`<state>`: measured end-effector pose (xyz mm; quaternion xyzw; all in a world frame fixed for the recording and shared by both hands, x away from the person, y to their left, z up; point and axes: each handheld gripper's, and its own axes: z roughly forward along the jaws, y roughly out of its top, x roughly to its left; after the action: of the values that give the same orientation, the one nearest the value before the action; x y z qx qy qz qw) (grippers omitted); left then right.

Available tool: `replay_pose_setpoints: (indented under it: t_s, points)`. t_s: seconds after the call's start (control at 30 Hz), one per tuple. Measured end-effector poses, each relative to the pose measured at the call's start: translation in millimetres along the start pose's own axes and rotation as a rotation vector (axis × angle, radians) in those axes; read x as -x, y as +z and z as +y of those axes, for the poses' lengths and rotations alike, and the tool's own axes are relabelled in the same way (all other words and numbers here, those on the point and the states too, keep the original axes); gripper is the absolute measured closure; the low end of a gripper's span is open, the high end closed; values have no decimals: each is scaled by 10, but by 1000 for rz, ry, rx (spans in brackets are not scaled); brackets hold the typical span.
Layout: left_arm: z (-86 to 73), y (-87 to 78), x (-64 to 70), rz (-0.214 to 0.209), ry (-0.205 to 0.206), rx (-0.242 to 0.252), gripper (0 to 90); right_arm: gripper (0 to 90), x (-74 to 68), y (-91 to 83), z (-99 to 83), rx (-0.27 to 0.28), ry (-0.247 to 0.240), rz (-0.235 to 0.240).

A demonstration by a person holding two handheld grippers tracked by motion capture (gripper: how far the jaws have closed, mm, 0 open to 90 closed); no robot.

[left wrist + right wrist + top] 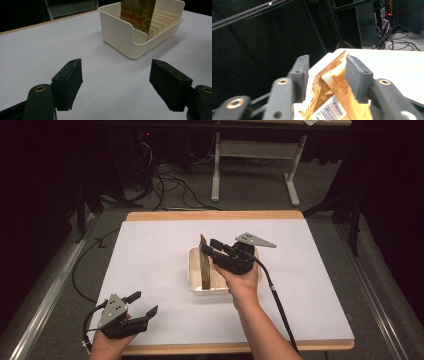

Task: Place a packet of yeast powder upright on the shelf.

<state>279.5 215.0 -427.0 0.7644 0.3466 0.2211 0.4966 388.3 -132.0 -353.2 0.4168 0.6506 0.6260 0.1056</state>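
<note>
Packet [205, 262] stands upright in slotted cream tray [196, 270] at table centre, right gripper [211, 248] straddling its top edge, jaws apart, seemingly steadying it. Left gripper [141, 303] rests wide open, empty, near table's front edge.

This looks like a lab or recording studio set up for handling trials. Beyond the right gripper [212, 248], dark curtains [249, 50] close off the space and black rails [242, 15] run overhead. Past the far edge of the white-topped table [150, 265] with its wooden rim, loose cables [170, 185] sprawl over grey carpet [250, 195]. Behind them stand the white legs of another table [216, 175]. An equipment rack [384, 15] with wiring and a small red light stands far ahead of the right gripper.
</note>
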Motion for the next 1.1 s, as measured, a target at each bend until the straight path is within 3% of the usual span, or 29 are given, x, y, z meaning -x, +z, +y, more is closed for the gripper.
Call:
replay_pose_setpoints:
  t_s: [0.23, 0.53, 0.87, 1.0, 1.1]
  points:
    - [-5, 8, -19, 0, 5, -8, 268, 353, -72, -250, -13, -30, -84, -42]
    - [-4, 17, -4, 3, 7, -18, 267, 294, 76, -634, -69, -71, -146, -117]
    - [-16, 24, -18, 2, -3, -26, 264, 238, 509, -1356, -334, -99, -230, -253]
    - [-16, 34, -12, 1, -2, -30, 263, 240, 708, -1673, -476, -115, -195, -320]
    - [-27, 53, -21, 1, -4, -47, 262, 242, 817, -1893, -575, -100, -160, -346]
